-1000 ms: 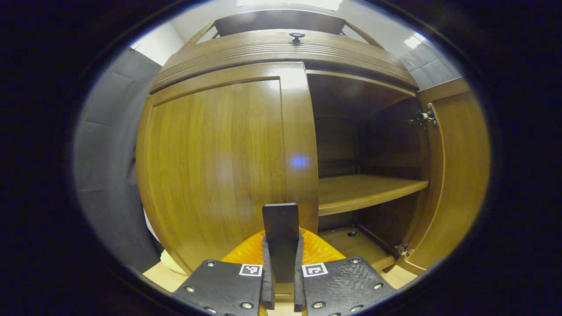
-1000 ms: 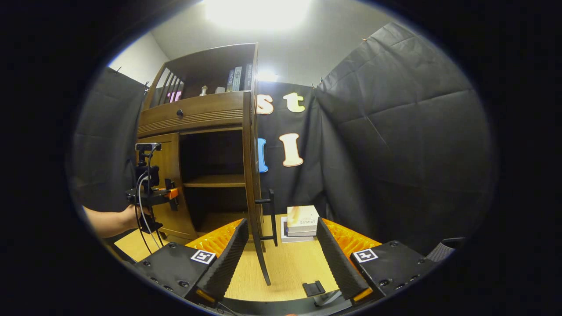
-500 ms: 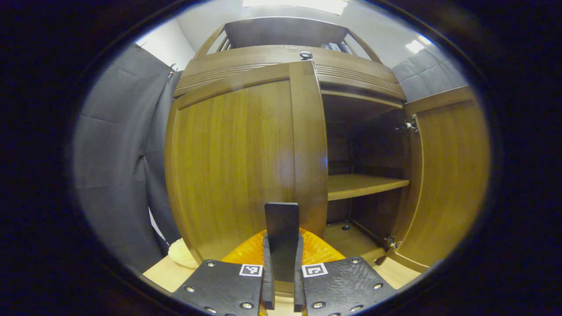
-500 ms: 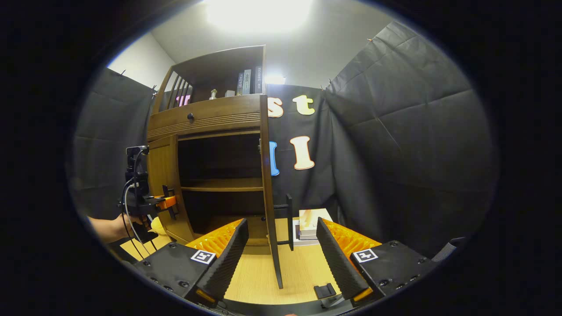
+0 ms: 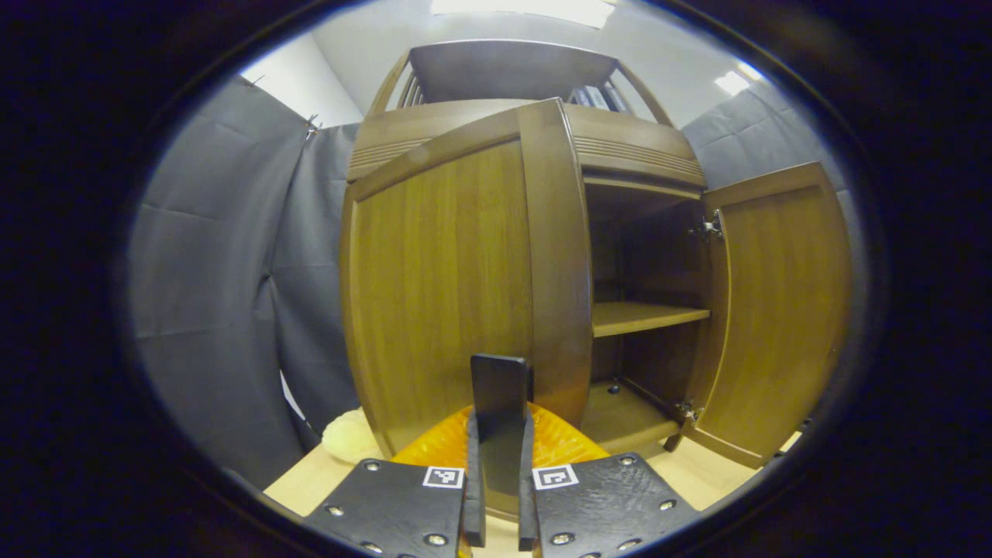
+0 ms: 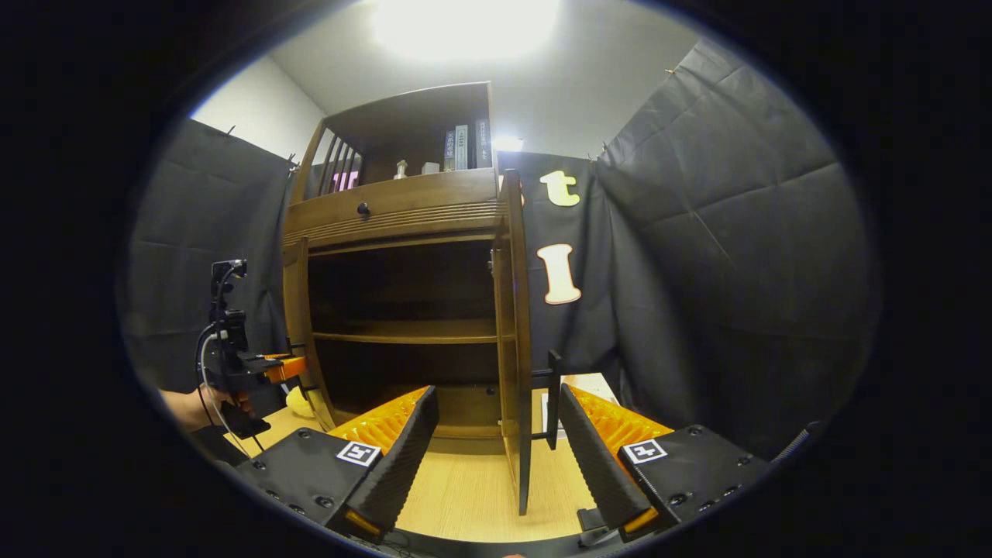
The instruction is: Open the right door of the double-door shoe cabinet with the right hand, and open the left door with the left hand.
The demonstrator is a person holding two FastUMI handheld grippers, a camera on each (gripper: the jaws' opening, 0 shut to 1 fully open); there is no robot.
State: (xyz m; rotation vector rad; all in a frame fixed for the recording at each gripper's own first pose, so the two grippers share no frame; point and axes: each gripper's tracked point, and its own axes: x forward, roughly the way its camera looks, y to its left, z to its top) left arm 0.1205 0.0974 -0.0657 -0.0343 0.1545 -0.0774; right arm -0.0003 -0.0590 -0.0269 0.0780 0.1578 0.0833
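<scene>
The wooden shoe cabinet [image 6: 395, 213] has both doors swung out. In the left gripper view, the left door [image 5: 442, 279] stands partly open, and my left gripper [image 5: 500, 425] is shut on its black handle [image 5: 500, 380]. The right door [image 5: 775, 310] hangs wide open, baring a shelf [image 5: 643, 316]. In the right gripper view, the right door [image 6: 515, 349] is seen edge-on, its black handle [image 6: 552, 399] just left of my right finger. My right gripper [image 6: 500, 457] is open, touching nothing. A hand holds the left gripper [image 6: 248, 368] at the left door [image 6: 296, 325].
A drawer with a dark knob [image 6: 363, 208] sits above the doors, and books [image 6: 465, 147] stand on the top shelf. A pale yellow object [image 5: 349, 438] lies at the cabinet's left foot. Flat boxes [image 6: 585, 381] rest behind the right door. Black cloth walls surround the light wood floor [image 6: 465, 496].
The left door has swung further open with my left gripper shut on its handle. The right door now appears more edge-on in the right gripper view; my right gripper stays open.
</scene>
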